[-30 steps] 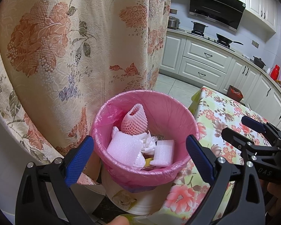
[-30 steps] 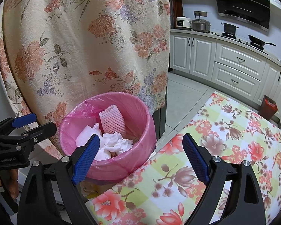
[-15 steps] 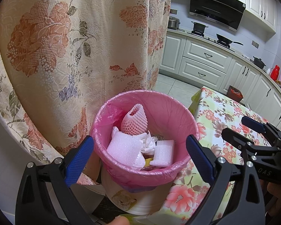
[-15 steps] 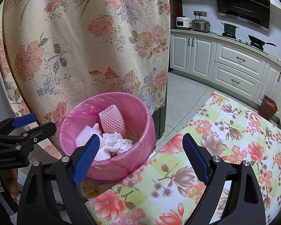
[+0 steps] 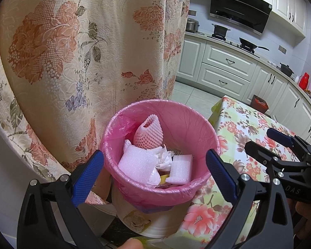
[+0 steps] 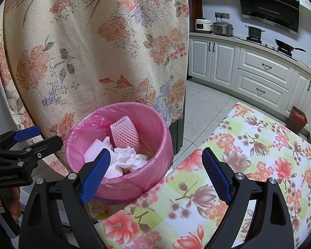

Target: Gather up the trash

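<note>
Nothing moved, both grippers (jaws apart) hovering

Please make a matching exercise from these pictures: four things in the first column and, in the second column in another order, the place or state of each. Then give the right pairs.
Things:
1. foam fruit net
2. left gripper
3. frying pan
4. small red bin

Places or states:
A. on the stove under the hood
B. on the kitchen floor beside the white cabinets
C. inside the pink-lined trash bin, leaning on its wall
D. open, holding nothing

Pairs: 1-C, 2-D, 3-A, 4-B
</note>
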`<state>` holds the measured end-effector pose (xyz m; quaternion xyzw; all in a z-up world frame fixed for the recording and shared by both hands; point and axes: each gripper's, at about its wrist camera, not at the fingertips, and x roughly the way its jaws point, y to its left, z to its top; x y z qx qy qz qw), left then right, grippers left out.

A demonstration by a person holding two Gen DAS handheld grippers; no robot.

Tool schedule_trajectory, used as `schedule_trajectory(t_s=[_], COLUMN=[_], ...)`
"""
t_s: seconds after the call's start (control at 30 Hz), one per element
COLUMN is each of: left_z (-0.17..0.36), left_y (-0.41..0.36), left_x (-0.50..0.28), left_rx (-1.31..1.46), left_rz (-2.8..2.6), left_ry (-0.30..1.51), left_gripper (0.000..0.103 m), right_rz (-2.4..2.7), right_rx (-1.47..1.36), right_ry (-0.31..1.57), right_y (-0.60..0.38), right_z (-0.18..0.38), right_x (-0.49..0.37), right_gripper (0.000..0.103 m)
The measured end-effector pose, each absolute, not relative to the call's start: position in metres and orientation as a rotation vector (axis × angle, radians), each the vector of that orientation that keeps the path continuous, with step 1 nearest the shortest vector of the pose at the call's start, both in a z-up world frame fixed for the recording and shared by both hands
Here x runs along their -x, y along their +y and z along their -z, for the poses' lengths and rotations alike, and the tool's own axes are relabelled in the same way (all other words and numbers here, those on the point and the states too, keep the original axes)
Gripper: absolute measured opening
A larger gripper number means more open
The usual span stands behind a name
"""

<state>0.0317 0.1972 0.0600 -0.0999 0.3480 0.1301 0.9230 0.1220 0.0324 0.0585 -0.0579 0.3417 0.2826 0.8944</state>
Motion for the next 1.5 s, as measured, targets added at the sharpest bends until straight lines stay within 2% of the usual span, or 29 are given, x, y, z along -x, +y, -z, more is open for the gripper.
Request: schedule_trajectory(t_s=[1.5], left_z=[-0.054], left_y=[0.203], left_x=[-0.031], left_rx=[0.210], left_rz=[-0.281], left_ry=[0.719], left_gripper=[0.098], right_rz=[-0.595], right_rx=[0.121], right_ry=[0.715], right_y=[0.036], right_z=[-0.055], right_x=[-0.120], right_gripper=[0.085])
